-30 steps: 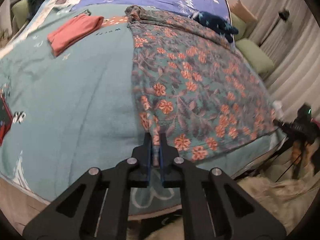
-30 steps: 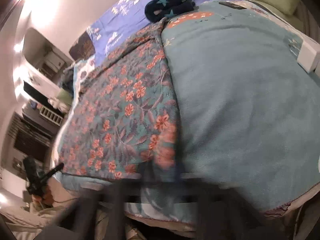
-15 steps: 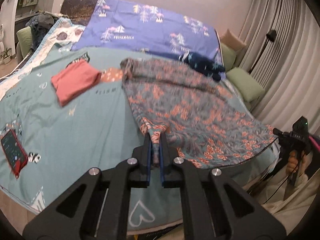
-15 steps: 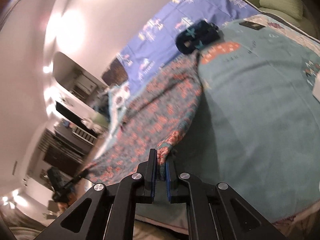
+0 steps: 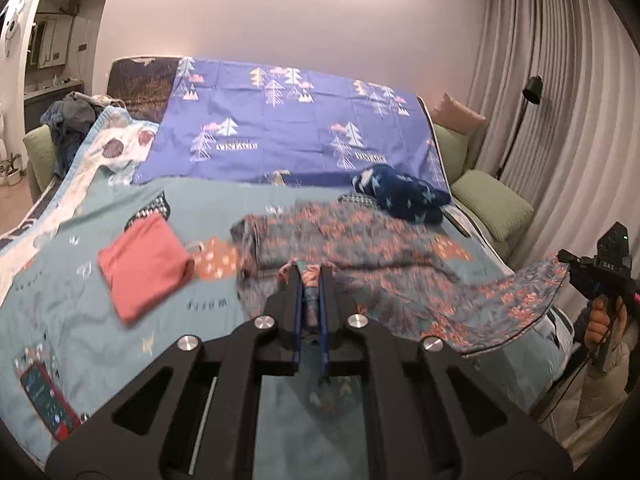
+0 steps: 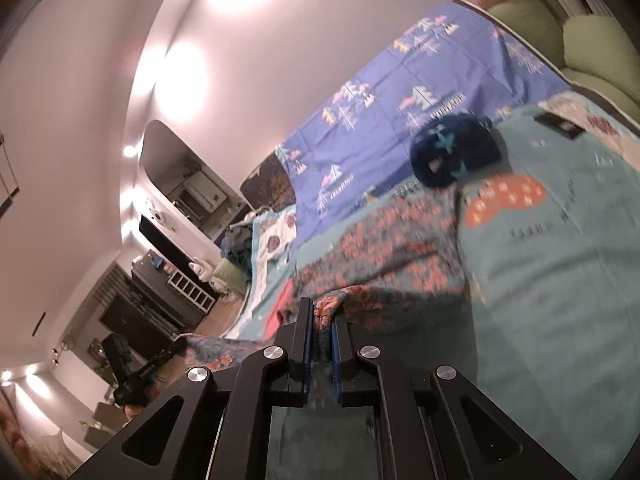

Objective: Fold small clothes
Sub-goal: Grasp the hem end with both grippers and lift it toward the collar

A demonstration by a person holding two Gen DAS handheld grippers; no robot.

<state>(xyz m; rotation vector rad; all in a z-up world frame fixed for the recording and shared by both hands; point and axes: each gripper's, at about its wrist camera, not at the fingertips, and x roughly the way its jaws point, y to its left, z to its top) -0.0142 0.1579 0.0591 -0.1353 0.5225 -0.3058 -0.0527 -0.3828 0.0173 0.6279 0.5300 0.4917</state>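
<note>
A teal garment with orange flowers [image 5: 360, 244] lies across the bed, its near edge lifted off the blanket. My left gripper [image 5: 311, 280] is shut on one near corner of it. My right gripper [image 6: 322, 316] is shut on the other near corner [image 6: 332, 304], and shows at the far right of the left wrist view [image 5: 564, 258]. The cloth sags between the two grippers. The far end of the garment [image 6: 400, 236] still rests on the bed.
A folded red garment [image 5: 144, 264] lies on the teal blanket [image 5: 80, 308] to the left. A dark blue starred garment [image 5: 400, 194] lies at the back, also in the right wrist view [image 6: 452, 152]. A phone [image 5: 44, 400] lies near left. Green cushions [image 5: 492, 204] stand right.
Both grippers have risen and pulled the garment's near edge up and towards the far end. The views now look much higher across the bed.
</note>
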